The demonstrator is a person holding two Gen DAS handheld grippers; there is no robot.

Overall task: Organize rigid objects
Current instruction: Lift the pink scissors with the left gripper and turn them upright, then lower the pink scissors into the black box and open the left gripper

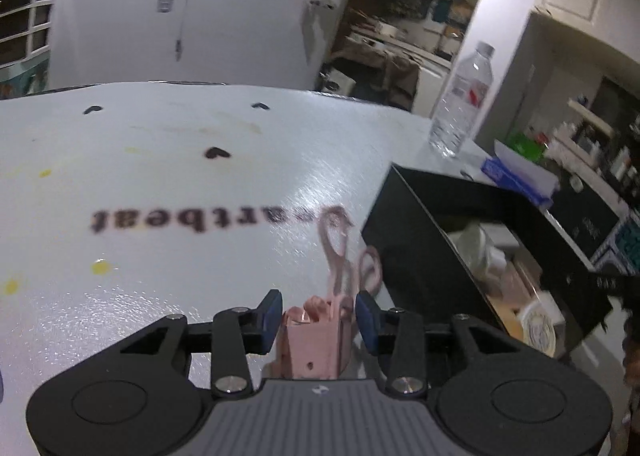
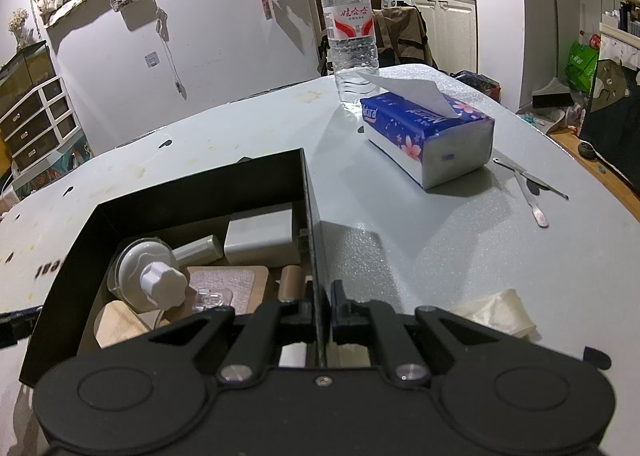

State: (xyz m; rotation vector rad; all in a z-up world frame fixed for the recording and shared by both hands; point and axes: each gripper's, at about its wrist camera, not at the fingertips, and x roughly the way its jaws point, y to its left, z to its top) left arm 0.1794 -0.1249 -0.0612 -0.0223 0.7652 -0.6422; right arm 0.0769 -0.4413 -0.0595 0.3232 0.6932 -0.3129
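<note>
- Left gripper (image 1: 316, 314): black two-finger tool with blue pads; jaws stand apart on either side of a small pink block-shaped item (image 1: 314, 344) with looped pink handles reaching forward. Whether the pads touch it cannot be told; the view is motion-blurred.
- Open black rectangular box (image 2: 200, 179): ahead and to the right of the left gripper, on the white foam-textured tabletop (image 2: 400, 248).
- Right gripper (image 2: 320, 310): jaws closed together, clamped on the thin right-hand wall of the box, one finger inside, one outside.
- Box contents, ahead-left of the right gripper: round white suction-cup fixture with knob (image 2: 150, 276), white cylindrical tube (image 2: 200, 248), pale grey rectangular block (image 2: 262, 240), wooden board with a grey pad (image 2: 228, 284), small clear plastic hook (image 2: 212, 298), brown cylinder (image 2: 291, 282).
- Ahead-right of the right gripper: blue floral tissue pack (image 2: 428, 131), clear plastic water bottle with red-and-white label (image 2: 350, 27) just behind it.
- Far right: thin metal tools (image 2: 528, 183), lying flat.
- Near right: crumpled translucent wrapper (image 2: 496, 314).
</note>
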